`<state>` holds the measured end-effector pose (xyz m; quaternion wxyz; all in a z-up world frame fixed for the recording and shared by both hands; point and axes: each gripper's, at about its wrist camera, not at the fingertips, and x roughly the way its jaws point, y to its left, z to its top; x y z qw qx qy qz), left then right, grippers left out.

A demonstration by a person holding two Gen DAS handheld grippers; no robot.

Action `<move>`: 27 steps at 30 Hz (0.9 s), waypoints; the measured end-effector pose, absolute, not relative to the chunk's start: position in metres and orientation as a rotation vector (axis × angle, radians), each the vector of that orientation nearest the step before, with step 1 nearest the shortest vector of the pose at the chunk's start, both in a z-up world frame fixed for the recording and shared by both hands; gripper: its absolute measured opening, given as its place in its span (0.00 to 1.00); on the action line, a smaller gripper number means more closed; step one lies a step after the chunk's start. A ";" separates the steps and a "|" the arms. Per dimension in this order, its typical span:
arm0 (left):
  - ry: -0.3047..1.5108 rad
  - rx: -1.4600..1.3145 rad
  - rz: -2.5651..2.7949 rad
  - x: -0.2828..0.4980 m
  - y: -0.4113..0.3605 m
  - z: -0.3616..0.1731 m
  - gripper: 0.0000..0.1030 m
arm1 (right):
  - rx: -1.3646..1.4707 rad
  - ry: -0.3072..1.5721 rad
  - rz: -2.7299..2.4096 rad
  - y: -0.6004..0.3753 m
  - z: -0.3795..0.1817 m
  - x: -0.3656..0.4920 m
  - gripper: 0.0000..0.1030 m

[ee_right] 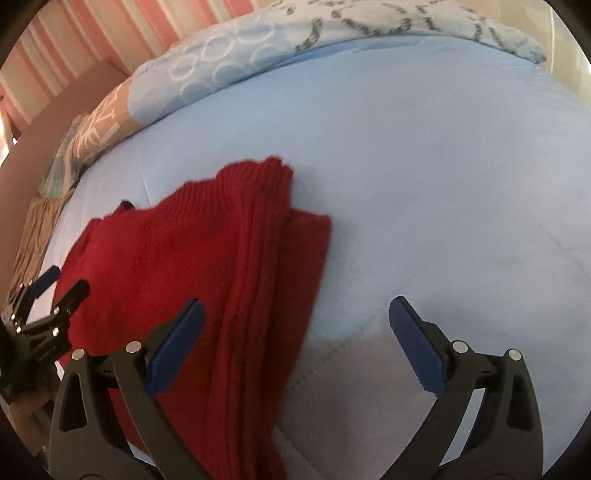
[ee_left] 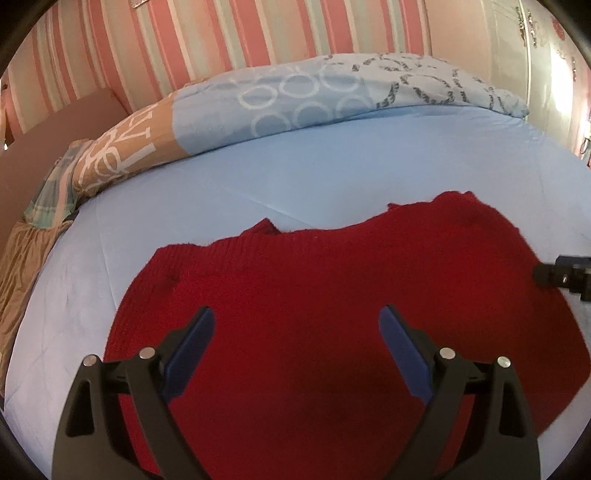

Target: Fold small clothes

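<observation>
A red knitted sweater (ee_left: 332,295) lies on the light blue bed sheet (ee_left: 258,184). In the right wrist view the sweater (ee_right: 192,258) shows a folded right edge with stacked layers. My left gripper (ee_left: 297,325) is open and empty, hovering over the sweater's middle. My right gripper (ee_right: 295,317) is open and empty over the sweater's right edge, one finger above the knit and the other above bare sheet. The right gripper's tip (ee_left: 565,277) shows at the right edge of the left wrist view. The left gripper (ee_right: 51,288) shows at the left of the right wrist view.
A rolled duvet (ee_left: 295,99) with circle and letter prints lies along the far side of the bed. A pink striped wall (ee_left: 221,33) stands behind it. A brown fabric (ee_left: 22,266) hangs off the bed's left edge. A white wardrobe (ee_left: 535,74) stands at the right.
</observation>
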<state>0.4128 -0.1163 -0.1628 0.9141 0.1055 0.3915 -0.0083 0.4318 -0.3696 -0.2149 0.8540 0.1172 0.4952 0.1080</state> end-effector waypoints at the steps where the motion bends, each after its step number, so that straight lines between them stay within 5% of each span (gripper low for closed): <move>1: 0.813 0.210 -0.011 0.415 -0.114 -0.166 0.88 | 0.263 1.046 0.241 -0.369 -0.220 0.433 0.95; 6: 0.821 0.183 -0.017 0.422 -0.104 -0.174 0.88 | 0.265 1.050 0.262 -0.362 -0.229 0.437 0.93; 11: 0.835 0.142 -0.010 0.424 -0.097 -0.179 0.88 | 0.342 1.063 0.347 -0.356 -0.227 0.442 0.42; 14: 0.836 0.140 -0.012 0.421 -0.096 -0.179 0.88 | 0.327 1.053 0.355 -0.351 -0.218 0.439 0.26; 27: 0.807 0.142 0.033 0.421 -0.066 -0.156 0.88 | 0.334 0.931 0.385 -0.311 -0.134 0.425 0.19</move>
